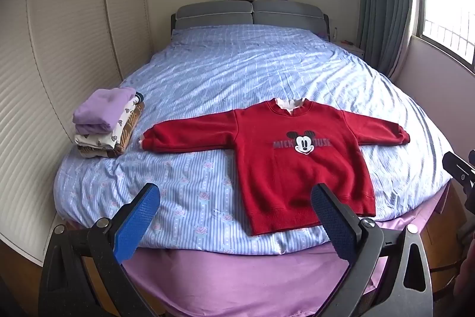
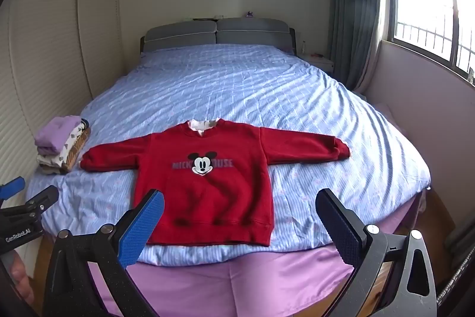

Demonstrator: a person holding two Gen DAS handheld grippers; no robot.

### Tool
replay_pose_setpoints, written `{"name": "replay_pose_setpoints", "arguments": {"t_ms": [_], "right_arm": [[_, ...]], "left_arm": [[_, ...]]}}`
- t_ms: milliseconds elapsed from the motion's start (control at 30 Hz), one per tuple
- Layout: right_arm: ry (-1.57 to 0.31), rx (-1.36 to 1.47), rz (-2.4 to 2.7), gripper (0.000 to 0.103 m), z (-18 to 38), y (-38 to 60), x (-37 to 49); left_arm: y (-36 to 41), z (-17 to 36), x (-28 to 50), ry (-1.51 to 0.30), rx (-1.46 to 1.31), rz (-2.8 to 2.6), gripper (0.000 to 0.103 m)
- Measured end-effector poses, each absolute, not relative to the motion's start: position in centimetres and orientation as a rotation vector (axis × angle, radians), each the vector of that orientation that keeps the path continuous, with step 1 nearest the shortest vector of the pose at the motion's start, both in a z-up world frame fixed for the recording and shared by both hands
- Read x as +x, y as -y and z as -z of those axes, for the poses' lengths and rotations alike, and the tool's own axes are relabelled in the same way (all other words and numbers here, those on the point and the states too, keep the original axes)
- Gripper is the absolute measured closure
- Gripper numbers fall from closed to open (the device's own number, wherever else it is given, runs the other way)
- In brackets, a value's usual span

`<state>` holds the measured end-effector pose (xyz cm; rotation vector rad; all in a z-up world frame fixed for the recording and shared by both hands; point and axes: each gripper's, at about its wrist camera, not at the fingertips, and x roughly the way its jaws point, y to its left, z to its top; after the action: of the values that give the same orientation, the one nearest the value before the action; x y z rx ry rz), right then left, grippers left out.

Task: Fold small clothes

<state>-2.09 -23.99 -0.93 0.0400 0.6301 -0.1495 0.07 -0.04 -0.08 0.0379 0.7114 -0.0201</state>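
Both tongs gape empty at the bed's foot: left tongs (image 1: 234,216), right tongs (image 2: 240,220). Just beyond, the red sweater (image 1: 285,165) lies flat on the bed (image 1: 237,64), hem nearest, sleeves spread crosswise, one toward each hand.

I count one red sweatshirt (image 1: 297,165), laid flat with two sleeves spread out, on one bed (image 1: 237,64). One stack of folded clothes (image 1: 108,124) sits near the bed's left edge; I make out about four folded pieces in it, though the lowest layers are hard to separate. Two grey headboard cushions (image 1: 213,15) stand at the far end. I see two claws: the left claw (image 1: 234,219) and the right claw (image 2: 239,223), each with two fingers held apart.
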Motion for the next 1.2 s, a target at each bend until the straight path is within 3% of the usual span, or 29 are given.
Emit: {"name": "replay_pose_setpoints", "arguments": {"t_ms": [1200], "right_arm": [[-0.623,0.046,0.159,0.0,0.8,24.4,-2.4]], "left_arm": [[-0.1,-0.3,-0.6,-0.695,0.012,0.027,0.0]]}}
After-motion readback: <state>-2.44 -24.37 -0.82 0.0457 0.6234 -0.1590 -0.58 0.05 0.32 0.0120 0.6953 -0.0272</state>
